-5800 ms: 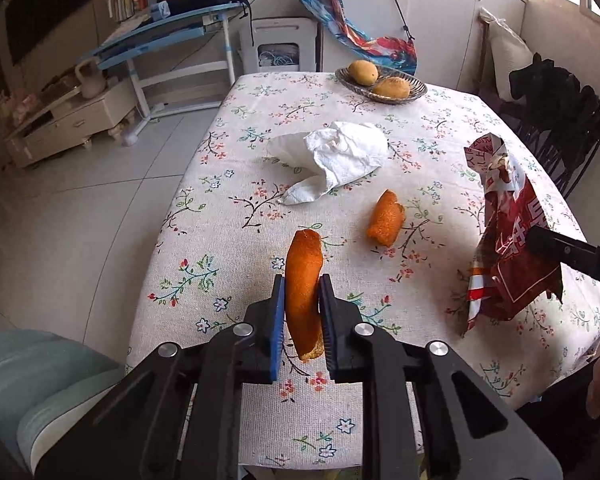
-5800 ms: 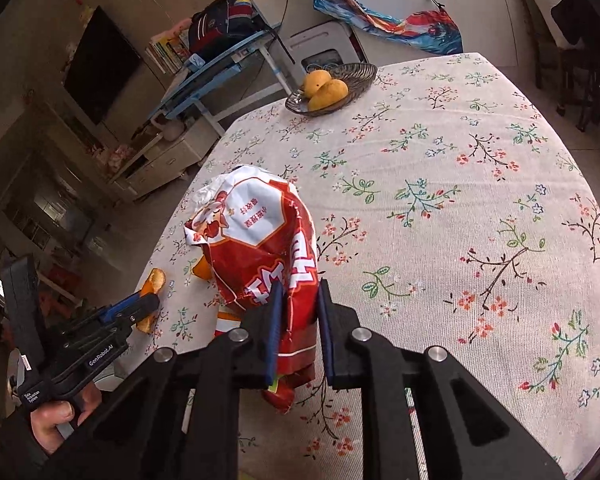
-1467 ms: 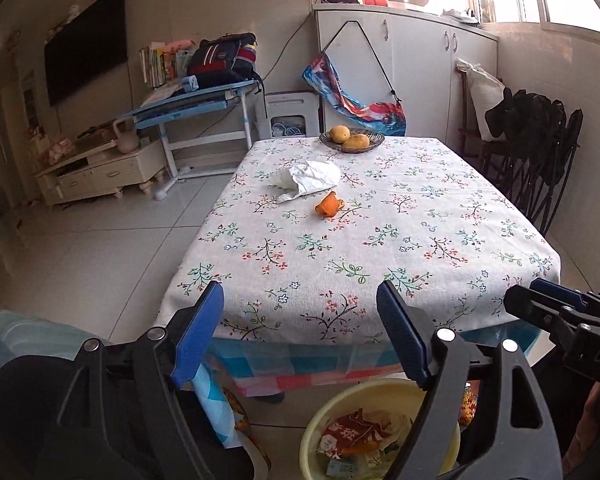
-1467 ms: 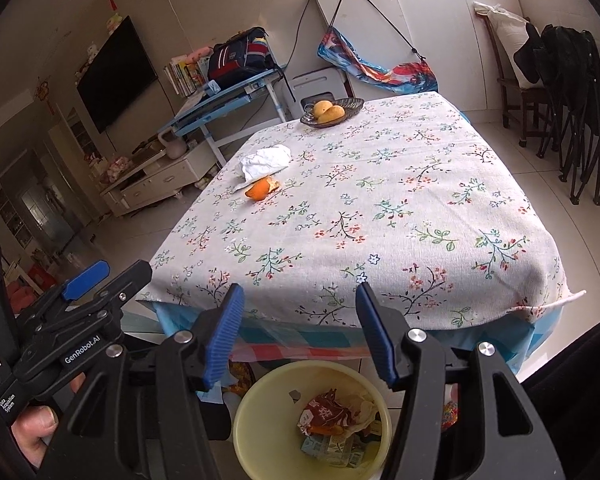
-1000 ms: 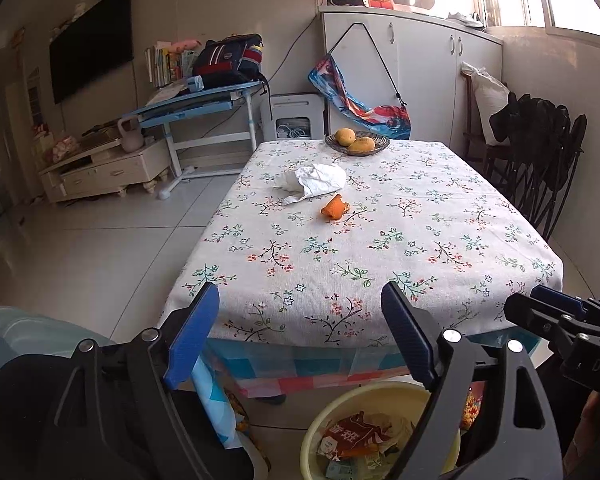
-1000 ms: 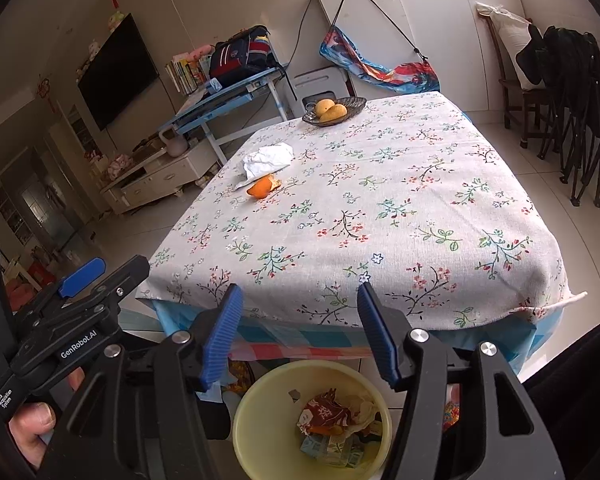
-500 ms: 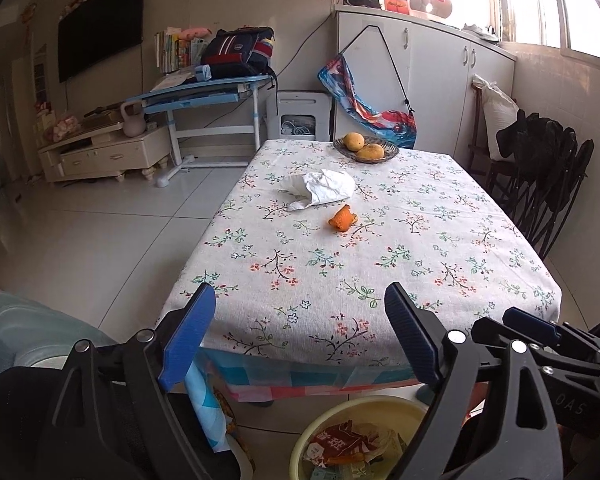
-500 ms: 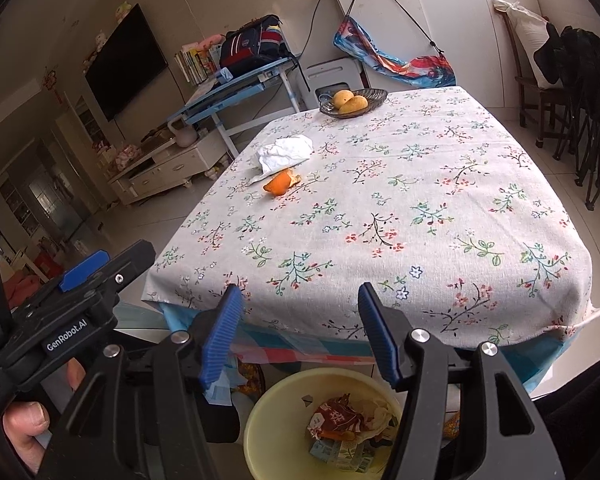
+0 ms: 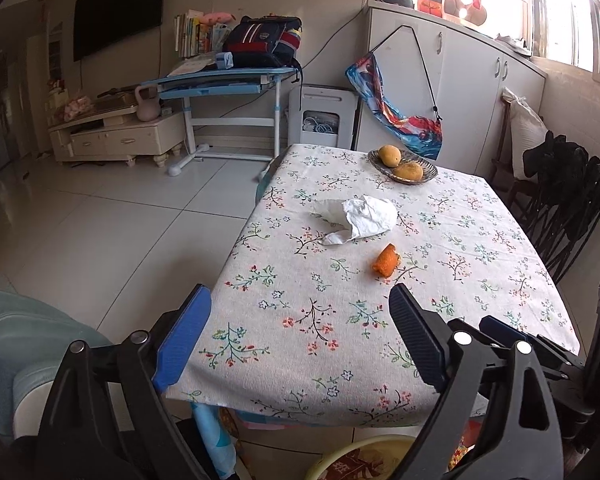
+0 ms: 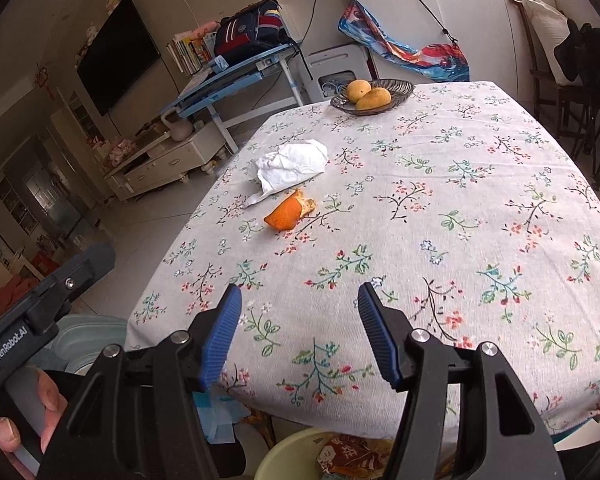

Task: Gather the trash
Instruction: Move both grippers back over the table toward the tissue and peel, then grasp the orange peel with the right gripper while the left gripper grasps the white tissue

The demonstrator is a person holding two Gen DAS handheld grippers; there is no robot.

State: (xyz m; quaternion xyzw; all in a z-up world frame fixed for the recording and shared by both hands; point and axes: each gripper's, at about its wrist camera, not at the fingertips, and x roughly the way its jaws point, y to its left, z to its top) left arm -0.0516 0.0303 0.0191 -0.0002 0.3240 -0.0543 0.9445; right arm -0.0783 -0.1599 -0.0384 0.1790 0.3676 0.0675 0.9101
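Both grippers have come forward since a second ago, so the yellow bin now sits under them at the picture's lower edge. The left gripper has just been opening and stands wide, empty; the right gripper is part open, empty. Ahead on the table lie one curled orange peel and, just beyond, one crumpled white tissue. Farthest off, one bowl holds two mangoes.
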